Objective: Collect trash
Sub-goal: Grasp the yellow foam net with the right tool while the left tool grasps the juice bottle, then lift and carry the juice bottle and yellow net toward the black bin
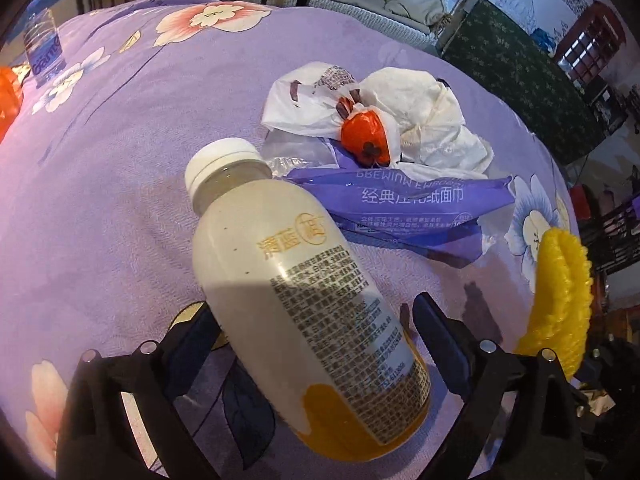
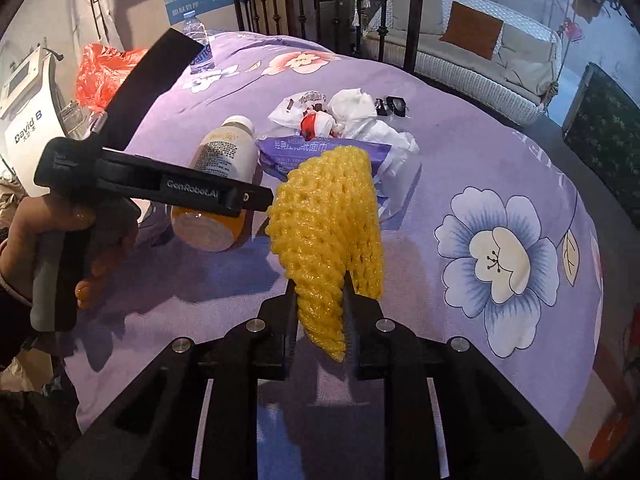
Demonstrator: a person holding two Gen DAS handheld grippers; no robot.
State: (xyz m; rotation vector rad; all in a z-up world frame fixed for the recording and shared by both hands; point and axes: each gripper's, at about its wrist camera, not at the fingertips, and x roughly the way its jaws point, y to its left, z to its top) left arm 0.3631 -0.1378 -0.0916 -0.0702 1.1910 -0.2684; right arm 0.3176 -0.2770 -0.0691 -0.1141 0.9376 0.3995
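Your right gripper (image 2: 320, 300) pinches the yellow foam net (image 2: 326, 216), lifted off the bed (image 2: 460, 160). Your left gripper (image 1: 308, 320) straddles the bottle (image 1: 296, 280), jaws wide, ready to close.

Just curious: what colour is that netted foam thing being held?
Bright yellow foam net, clearest in the right wrist view.

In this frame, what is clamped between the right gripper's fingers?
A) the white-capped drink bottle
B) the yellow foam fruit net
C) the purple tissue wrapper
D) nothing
B: in the right wrist view the right gripper pinches the yellow foam net between its fingers, while the bottle and purple wrapper lie on the bedspread beyond.
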